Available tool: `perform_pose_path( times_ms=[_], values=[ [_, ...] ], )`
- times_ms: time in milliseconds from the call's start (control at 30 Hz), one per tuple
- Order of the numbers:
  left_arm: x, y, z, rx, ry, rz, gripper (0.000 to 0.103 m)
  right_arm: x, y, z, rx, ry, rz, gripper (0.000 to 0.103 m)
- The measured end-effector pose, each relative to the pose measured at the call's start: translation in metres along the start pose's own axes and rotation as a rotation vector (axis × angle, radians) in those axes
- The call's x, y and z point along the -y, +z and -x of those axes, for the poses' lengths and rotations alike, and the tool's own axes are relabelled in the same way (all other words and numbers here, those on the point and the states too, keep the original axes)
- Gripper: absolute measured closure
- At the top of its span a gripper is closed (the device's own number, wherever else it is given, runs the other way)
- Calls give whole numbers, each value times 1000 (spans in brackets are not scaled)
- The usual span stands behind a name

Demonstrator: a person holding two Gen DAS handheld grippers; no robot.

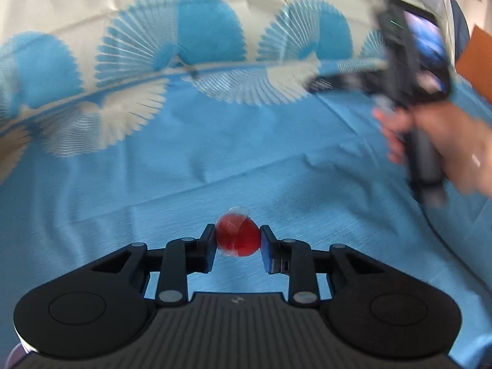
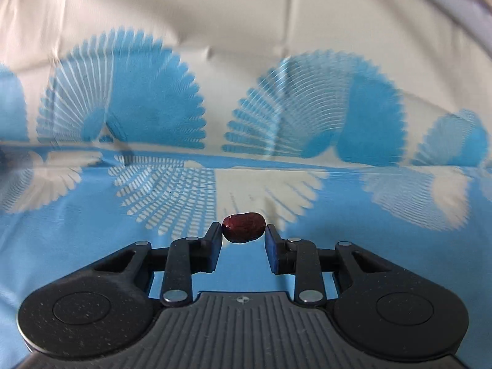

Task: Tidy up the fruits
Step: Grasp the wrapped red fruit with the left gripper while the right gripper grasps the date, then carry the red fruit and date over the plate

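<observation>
Both claws carry 1 fruit each. Low in the centre of the left wrist view, the left gripper (image 1: 237, 240) pinches a small round red fruit with a scrap of clear film (image 1: 236, 238) between its tips. In the right wrist view, the right gripper (image 2: 244, 229) clamps a dark red wrinkled oval fruit (image 2: 244, 227) at the very ends of its fingers. Under both lies the blue and white fan-patterned cloth (image 2: 92, 230). I see no bowl or tray in either view. The risk, I judge, is slipping: the film is smooth, both holds are shallow, and the blur suggests quick motion. The right hand (image 1: 442, 141) appears at the right edge.
</observation>
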State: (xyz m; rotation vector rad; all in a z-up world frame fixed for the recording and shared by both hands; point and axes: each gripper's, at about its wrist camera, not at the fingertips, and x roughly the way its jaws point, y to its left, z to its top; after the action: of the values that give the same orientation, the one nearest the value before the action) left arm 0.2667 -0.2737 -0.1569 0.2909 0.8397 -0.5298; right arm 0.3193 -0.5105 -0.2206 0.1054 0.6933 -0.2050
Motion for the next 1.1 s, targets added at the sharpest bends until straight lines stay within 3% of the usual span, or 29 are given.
perform_pose_path(
  times_ms=[167,300,433,600,900,1100],
  values=[
    [-16,-3,82,48,15,31,70,-3,-2,110,72,17,23,71],
    [-23,-17,159,78,58,48,70,-35,-10,208,130,74,75,71],
    [-36,-43,232,88,93,67,70,-76,-20,307,181,166,76,71],
    [-58,-89,310,64,146,134,70,-127,-41,408,184,311,7,71],
    [-81,-181,400,59,196,257,70,-206,-86,521,105,527,76,71],
    [-88,-224,433,65,227,298,70,-244,-123,567,65,582,164,71]
  ],
)
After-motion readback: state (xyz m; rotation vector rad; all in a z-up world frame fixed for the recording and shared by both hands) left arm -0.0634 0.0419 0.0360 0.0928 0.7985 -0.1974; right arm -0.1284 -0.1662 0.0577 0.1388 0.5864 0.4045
